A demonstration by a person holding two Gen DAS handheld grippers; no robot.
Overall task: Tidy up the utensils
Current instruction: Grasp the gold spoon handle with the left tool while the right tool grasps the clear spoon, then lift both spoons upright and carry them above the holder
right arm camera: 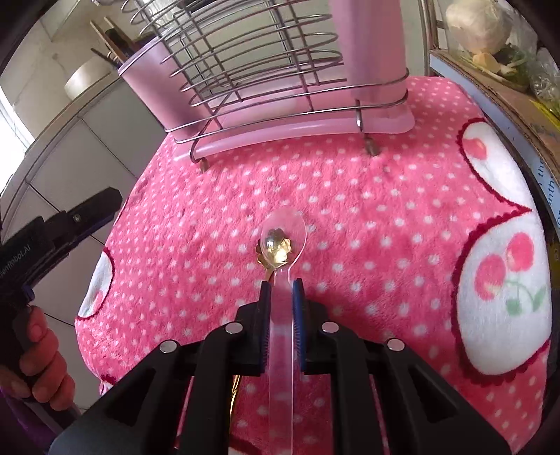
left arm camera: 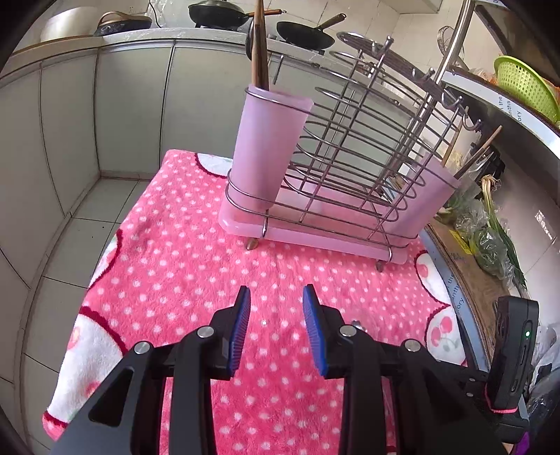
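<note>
A clear plastic spoon (right arm camera: 285, 224) lies on the pink dotted towel (right arm camera: 385, 217), over a gold spoon (right arm camera: 274, 250) with a flower-shaped bowl. My right gripper (right arm camera: 281, 288) is shut on the clear spoon's handle, with both blue pads pressed against it. My left gripper (left arm camera: 276, 297) hangs open over the towel (left arm camera: 182, 245), nothing between its fingers. Behind stands the wire utensil rack (left arm camera: 350, 140) on a pink tray, also seen in the right wrist view (right arm camera: 245, 52). Its tall pink cup (left arm camera: 266, 147) holds a wooden utensil (left arm camera: 259, 45). A second pink holder (left arm camera: 430, 196) contains chopsticks (left arm camera: 472, 154).
A hand (right arm camera: 38, 353) holds the left gripper's handle at the left of the right wrist view. Cardboard with greens (left arm camera: 490, 245) lies right of the towel. A green basket (left arm camera: 525, 87) sits on the right counter. Pans (left arm camera: 217, 14) stand on the far counter above grey cabinets.
</note>
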